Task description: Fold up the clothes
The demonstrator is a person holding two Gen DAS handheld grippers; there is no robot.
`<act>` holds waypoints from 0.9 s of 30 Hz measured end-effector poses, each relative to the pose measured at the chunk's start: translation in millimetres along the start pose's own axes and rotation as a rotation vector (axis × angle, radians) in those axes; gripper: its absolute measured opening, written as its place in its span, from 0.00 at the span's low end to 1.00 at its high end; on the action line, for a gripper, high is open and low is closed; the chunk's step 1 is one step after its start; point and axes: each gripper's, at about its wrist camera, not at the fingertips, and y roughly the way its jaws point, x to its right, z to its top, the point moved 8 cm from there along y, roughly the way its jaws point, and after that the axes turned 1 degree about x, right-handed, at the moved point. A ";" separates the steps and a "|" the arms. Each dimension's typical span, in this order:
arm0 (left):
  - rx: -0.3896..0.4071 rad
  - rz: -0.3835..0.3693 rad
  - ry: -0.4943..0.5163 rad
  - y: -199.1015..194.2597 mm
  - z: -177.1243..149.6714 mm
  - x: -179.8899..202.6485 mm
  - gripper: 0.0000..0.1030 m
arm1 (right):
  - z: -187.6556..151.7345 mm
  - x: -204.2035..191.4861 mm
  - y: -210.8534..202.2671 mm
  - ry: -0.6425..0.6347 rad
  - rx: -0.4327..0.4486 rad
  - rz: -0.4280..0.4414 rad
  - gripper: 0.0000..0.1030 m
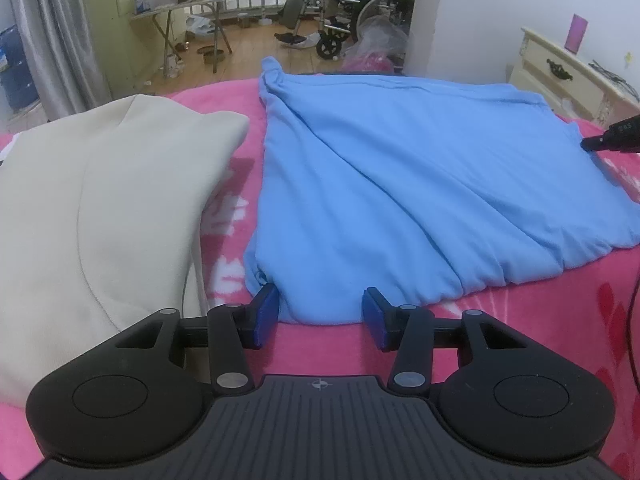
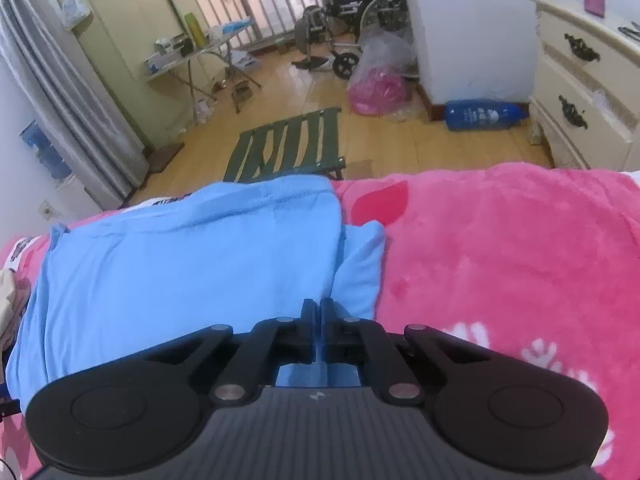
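The blue garment (image 1: 400, 184) lies spread on the pink blanket (image 1: 520, 340), rumpled and at most partly folded, so most of the folding looks still ahead; a cream garment (image 1: 100, 208) beside it seems already folded. The left gripper (image 1: 320, 318) has its jaws about half open astride the near hem, pads not pressing the cloth. The right gripper (image 2: 318, 320) has its jaws pinched shut on the garment's right edge, a sliver of blue showing between them

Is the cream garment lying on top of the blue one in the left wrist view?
No. The cream garment lies beside the blue garment, with a strip of pink blanket showing between them.
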 end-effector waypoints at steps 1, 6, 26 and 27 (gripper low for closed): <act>0.000 -0.003 -0.003 -0.3 0.0 -0.2 0.45 | 0.6 1.6 -3.5 0.006 0.010 -0.005 0.01; 0.001 -0.012 -0.005 -1.3 -0.8 -0.8 0.45 | 0.0 9.0 -22.2 0.052 0.056 -0.009 0.01; 0.006 -0.036 0.040 0.2 -2.2 -5.3 0.46 | 27.4 47.3 -19.6 0.285 0.079 -0.040 0.33; 0.006 -0.036 0.044 0.3 -2.3 -4.9 0.46 | 32.8 43.2 -12.9 0.262 0.069 -0.035 0.39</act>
